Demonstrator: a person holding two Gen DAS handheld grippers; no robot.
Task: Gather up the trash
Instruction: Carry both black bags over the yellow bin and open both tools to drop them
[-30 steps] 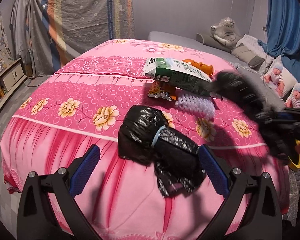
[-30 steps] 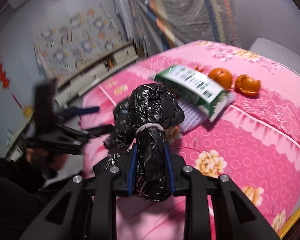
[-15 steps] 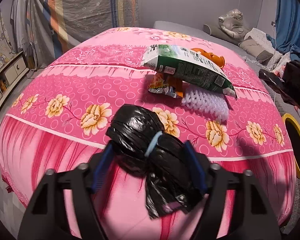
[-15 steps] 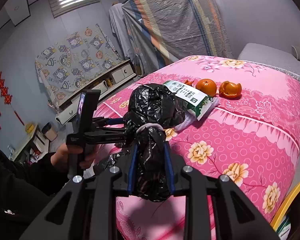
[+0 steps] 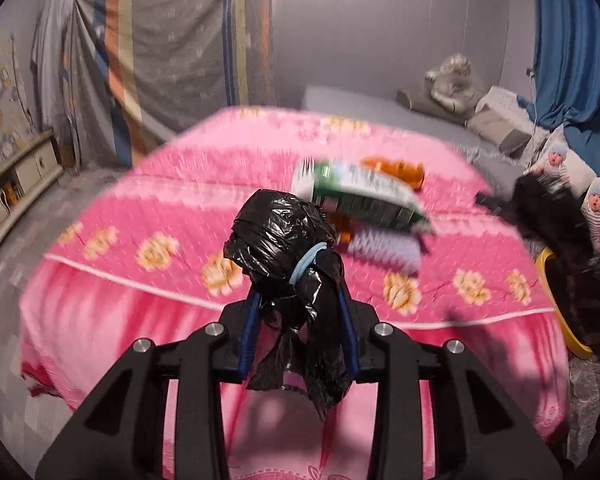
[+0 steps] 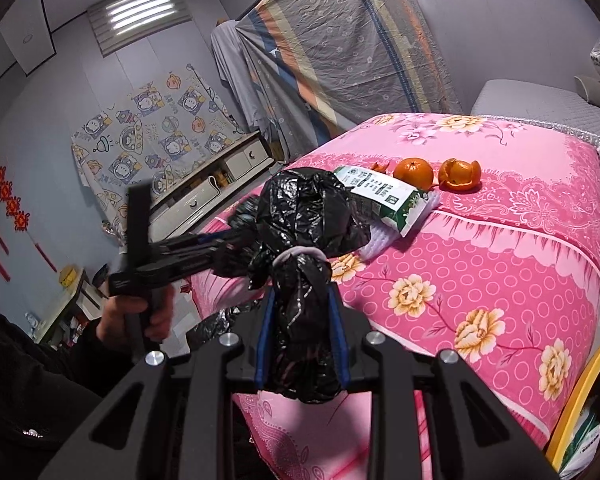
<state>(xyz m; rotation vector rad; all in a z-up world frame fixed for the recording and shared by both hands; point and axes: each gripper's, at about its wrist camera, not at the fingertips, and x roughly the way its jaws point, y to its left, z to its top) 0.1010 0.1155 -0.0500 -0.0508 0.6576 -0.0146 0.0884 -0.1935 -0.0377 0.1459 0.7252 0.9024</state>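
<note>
Here, each claw pinches a banded black bag roll above the bed (image 6: 500,264): right claw (image 6: 302,334) clamped, left claw (image 5: 298,334) closing on its roll (image 5: 288,240); next, judged, unrolling one for the carton (image 6: 384,196) and peel (image 6: 460,174).

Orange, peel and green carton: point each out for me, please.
Orange (image 6: 413,171), right wrist view, centre of the whole fruit.
Peel (image 6: 460,175), right wrist view, middle of the opened rind.
Green carton (image 6: 384,196), right wrist view, its printed top face.
</note>
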